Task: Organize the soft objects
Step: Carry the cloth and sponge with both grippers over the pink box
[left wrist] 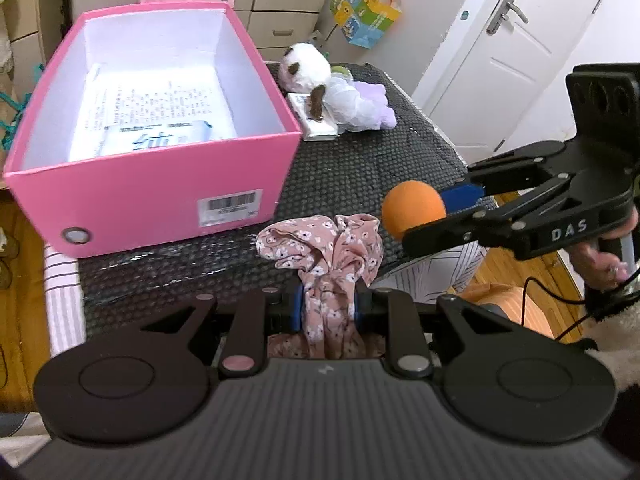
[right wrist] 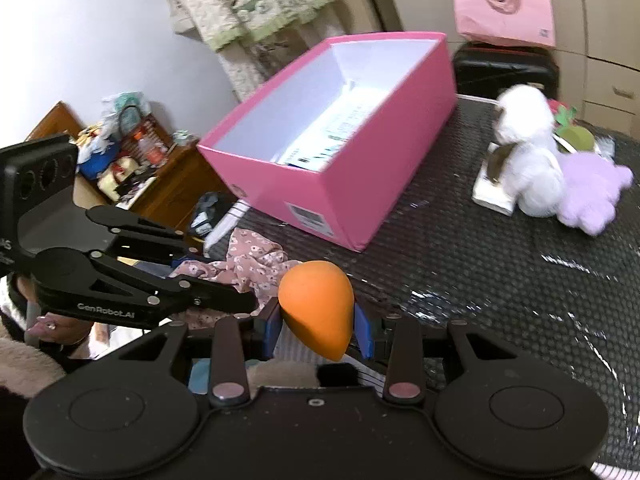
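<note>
**Both grippers loaded beside the pink box**

The left gripper [left wrist: 328, 304] has its jaws closed tight on a bunched pink floral fabric scrunchie [left wrist: 320, 248], which spills out ahead of the blue pads. The right gripper [right wrist: 318, 326] pinches an orange teardrop-shaped foam sponge [right wrist: 316, 306] between its jaws. Both hover above the black mesh mat [left wrist: 360, 168], near the open pink cardboard box [left wrist: 152, 200].

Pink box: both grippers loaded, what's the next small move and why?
Probably carry the left gripper, shut on the floral cloth, forward-left over the pink box rim. The box is open-topped and nearest that side; the right gripper holds the orange sponge farther off.
</note>
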The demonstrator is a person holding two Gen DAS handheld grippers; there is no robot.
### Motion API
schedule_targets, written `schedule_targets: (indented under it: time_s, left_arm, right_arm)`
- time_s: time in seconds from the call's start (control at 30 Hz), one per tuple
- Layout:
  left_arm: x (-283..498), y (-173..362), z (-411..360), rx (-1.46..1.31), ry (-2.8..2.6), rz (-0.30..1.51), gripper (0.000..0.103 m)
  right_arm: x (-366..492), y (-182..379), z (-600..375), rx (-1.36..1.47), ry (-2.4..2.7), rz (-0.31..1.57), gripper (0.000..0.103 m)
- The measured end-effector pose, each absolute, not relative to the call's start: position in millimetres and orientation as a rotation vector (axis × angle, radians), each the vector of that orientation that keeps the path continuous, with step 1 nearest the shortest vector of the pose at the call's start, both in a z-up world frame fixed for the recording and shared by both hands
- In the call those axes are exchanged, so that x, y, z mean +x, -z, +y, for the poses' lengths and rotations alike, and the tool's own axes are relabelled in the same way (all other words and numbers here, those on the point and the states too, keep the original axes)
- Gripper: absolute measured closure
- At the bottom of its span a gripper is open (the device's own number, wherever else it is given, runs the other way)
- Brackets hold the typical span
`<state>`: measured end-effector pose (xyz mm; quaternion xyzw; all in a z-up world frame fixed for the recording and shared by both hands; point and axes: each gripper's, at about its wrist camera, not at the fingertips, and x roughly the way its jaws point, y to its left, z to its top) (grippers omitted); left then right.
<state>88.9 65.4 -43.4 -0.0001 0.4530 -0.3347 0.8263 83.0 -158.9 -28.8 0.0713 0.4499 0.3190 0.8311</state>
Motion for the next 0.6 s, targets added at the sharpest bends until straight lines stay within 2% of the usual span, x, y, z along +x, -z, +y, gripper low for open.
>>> schedule_targets:
  time_s: [0.3, 0.6]
  left_arm:
    - [89, 8, 113, -0.04, 0.661, 0.885, 0.082]
    - [132, -12, 131, -0.059, 0.626, 0.801, 0.08]
  right_arm:
    - [96, -1, -137, 0.086, -0.773, 0.911, 0.059]
    - [133, -20, -109, 0.009, -0.803, 0.836, 0.059]
